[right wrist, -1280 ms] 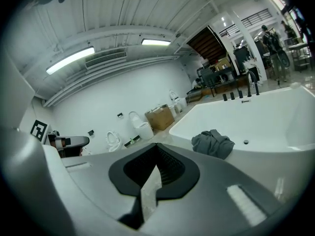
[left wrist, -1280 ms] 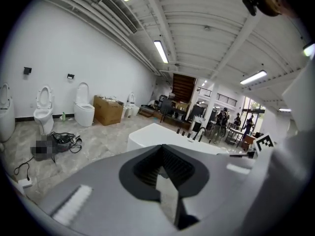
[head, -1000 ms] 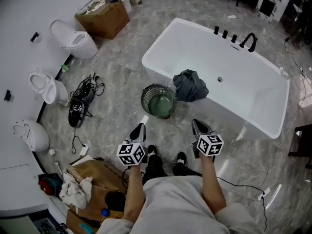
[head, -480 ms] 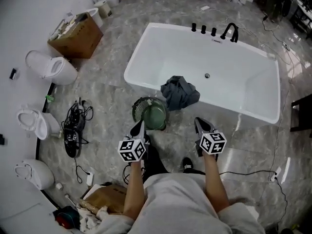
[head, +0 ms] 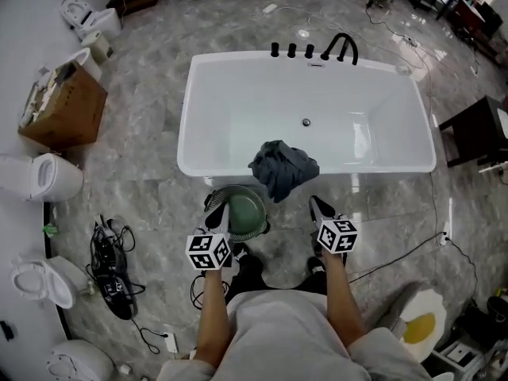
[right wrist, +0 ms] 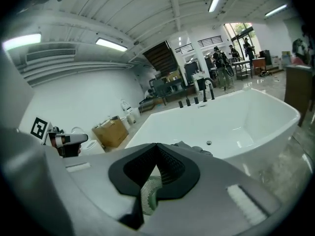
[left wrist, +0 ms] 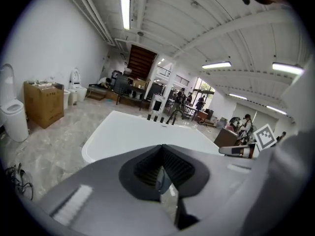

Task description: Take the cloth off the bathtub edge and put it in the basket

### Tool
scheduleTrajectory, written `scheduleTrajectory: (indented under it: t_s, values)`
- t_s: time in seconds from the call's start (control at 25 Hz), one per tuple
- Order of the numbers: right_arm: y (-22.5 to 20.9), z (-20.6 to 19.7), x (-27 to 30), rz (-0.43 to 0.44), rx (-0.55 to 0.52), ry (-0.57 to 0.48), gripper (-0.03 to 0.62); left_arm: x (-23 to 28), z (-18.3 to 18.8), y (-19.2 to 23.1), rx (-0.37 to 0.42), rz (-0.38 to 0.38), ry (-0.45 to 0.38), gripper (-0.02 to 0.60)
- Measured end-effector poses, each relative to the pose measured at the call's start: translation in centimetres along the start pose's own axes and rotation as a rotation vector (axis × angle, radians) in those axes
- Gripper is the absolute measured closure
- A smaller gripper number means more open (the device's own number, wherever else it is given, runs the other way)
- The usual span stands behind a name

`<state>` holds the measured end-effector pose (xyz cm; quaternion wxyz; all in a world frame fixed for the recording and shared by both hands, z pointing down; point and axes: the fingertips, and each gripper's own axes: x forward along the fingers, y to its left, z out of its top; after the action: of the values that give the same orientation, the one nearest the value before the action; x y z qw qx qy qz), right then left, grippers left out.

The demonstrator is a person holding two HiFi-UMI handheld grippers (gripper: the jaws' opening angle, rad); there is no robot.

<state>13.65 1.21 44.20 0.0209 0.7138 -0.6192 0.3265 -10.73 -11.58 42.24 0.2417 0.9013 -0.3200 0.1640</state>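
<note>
1. The cloth (head: 282, 167) is dark grey-blue and crumpled. It is draped over the near rim of the white bathtub (head: 187, 145), with part hanging down the outside. It lies ahead, between my left tongs (head: 215, 206) and my right tongs (head: 316, 205), touching neither.
2. The basket (head: 244, 211) is round, dark mesh with a green inside. It stands upright on the floor against the tub, below the cloth and just beside my left tongs.

No readable txt, nos., labels or brands are showing in any view. The marker cube (head: 209, 251) on the left hand-held gripper (head: 215, 205) & the one on the right hand-held gripper (head: 317, 205) are carrying only b/w square patterns, no letters.
</note>
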Motion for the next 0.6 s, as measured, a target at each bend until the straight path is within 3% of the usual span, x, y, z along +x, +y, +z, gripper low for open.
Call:
scheduleTrajectory:
  t_s: [0.2, 0.4, 0.6]
  values:
    - [2.9, -0.9, 2.9, -0.077, -0.019, 0.018, 0.592, 1.5, -1.7, 5.1, -0.006, -0.081, 0.085, 0.525]
    - [3.0, -1.7, 5.0, -0.108, -0.037, 0.033, 0.592, 4.5, -4.6, 6.5, 0.044, -0.136, 0.162, 0.525]
    - [1.2, -3.5, 8.7, -0.121, -0.025, 0.041, 0.592, 7.4, -7.4, 7.4, 0.084, -0.136, 0.216, 0.525]
